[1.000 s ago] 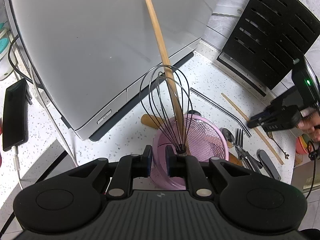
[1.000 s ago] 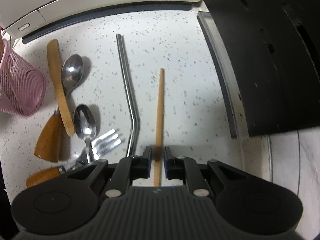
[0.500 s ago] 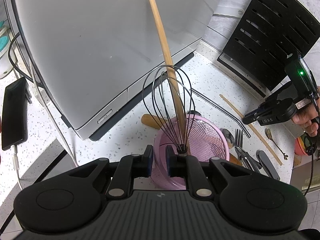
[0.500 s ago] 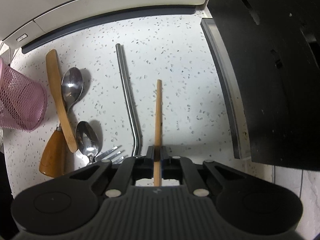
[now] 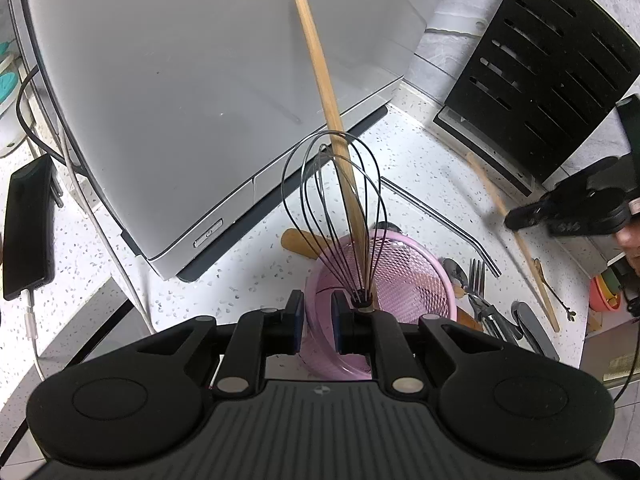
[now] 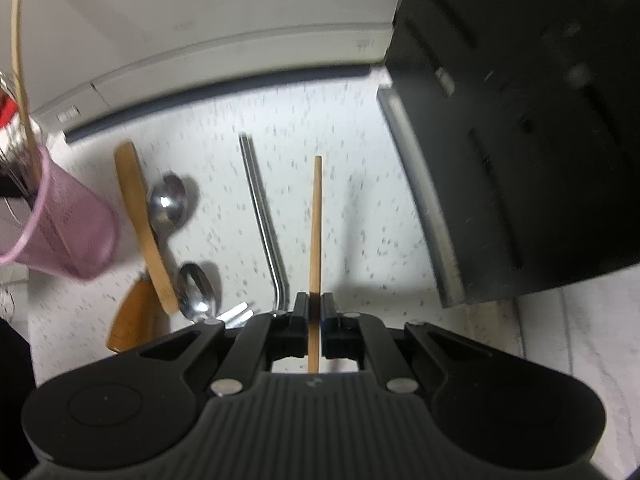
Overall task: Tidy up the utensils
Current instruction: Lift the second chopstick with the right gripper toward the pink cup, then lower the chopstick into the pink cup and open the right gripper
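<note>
Done: black wire whisk [image 5: 332, 216] and one long wooden chopstick [image 5: 324, 92] stand in pink mesh holder [image 5: 416, 276] | right gripper [image 6: 315, 312] clamps second thin wooden chopstick [image 6: 316, 216] above counter | left gripper [image 5: 316, 320] pinches holder rim | left: metal spoons [image 6: 166, 204], bent steel straw [image 6: 260, 208], wooden spatula [image 6: 142, 216].

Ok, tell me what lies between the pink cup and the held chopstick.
Right wrist view: wooden spatula, two spoons, then the bent metal straw on the counter.
</note>
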Motion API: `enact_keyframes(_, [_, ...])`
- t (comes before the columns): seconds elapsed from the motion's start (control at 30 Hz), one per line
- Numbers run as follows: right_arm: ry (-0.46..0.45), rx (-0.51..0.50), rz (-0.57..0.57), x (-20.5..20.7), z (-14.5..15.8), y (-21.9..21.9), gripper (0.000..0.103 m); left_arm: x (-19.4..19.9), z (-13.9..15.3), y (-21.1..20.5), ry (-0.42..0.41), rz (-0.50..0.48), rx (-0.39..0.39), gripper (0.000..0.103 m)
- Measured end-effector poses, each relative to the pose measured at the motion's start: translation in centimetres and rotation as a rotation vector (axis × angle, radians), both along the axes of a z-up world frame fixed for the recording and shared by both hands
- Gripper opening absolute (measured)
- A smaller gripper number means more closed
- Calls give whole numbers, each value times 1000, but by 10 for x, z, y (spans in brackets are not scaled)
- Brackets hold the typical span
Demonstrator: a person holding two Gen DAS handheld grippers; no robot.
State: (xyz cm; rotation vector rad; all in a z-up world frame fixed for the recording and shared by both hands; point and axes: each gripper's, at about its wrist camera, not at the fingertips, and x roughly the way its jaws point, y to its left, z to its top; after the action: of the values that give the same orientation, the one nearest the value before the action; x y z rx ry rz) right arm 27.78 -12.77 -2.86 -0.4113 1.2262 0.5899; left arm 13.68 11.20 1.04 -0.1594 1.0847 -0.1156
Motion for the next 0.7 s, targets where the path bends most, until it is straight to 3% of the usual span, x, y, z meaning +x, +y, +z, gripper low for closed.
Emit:
enact_keyframes(0.3, [-124, 140, -34, -14, 53, -3, 1, 1, 0, 0, 1, 0, -4, 15])
enact_keyframes(0.7, [-216, 235, -6, -40, 95, 10, 1, 0, -1, 0, 2, 5, -7, 15])
